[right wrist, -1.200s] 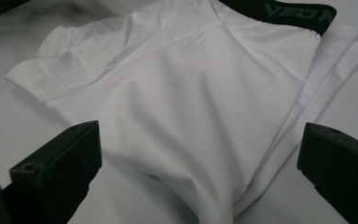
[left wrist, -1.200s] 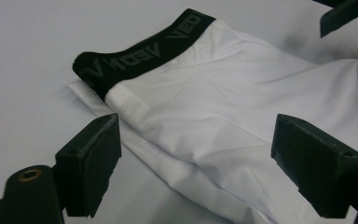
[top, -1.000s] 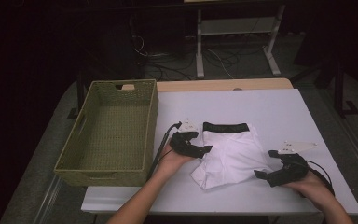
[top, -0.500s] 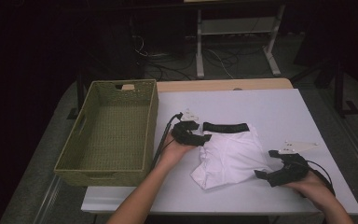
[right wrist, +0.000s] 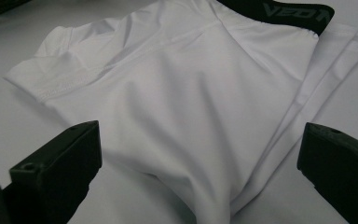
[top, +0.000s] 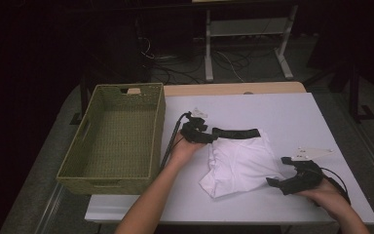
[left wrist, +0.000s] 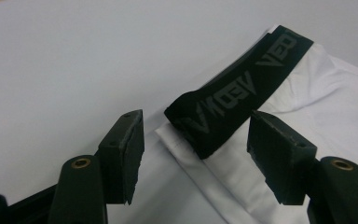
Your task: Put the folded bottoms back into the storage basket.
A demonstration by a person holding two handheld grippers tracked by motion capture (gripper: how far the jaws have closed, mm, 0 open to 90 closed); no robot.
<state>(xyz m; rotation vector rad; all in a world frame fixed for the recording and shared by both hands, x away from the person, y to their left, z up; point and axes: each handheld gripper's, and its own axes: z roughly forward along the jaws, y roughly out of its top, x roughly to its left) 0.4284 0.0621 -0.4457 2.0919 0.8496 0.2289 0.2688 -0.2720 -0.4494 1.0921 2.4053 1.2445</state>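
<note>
jaws of the left gripper (left wrist: 193, 154) stand part-spread and have just been closing — the folded end of the black waistband (left wrist: 242, 100) lies between them, but neither pad presses on it yet. in the left gripper view the band runs from the gap up toward 1 o'clock, grey lettering along it, with white cloth under and beside it.

jaws of the right gripper (right wrist: 200, 163) are spread wide and hold nothing; the white underwear (right wrist: 182, 93) lies flat just ahead of them, one folded edge reaching down into the gap between the pads, its hemmed leg opening off at 10 o'clock and the waistband at the far end, near 1 o'clock.

in the high view the underwear (top: 241, 163) sits folded about the middle of the white worktop (top: 282, 112), waistband (top: 236, 132) at its 12 o'clock edge. the left gripper (top: 205, 136) is at the garment's 10 o'clock corner, right at the end of the band, its cable trailing back toward the person's left forearm. the right gripper (top: 278, 171) rests near the garment's 4 o'clock side, held in the person's right hand (top: 328, 195). a green woven basket (top: 114, 141) stands at 9 o'clock of the garment, just beside the left gripper's cable.
</note>
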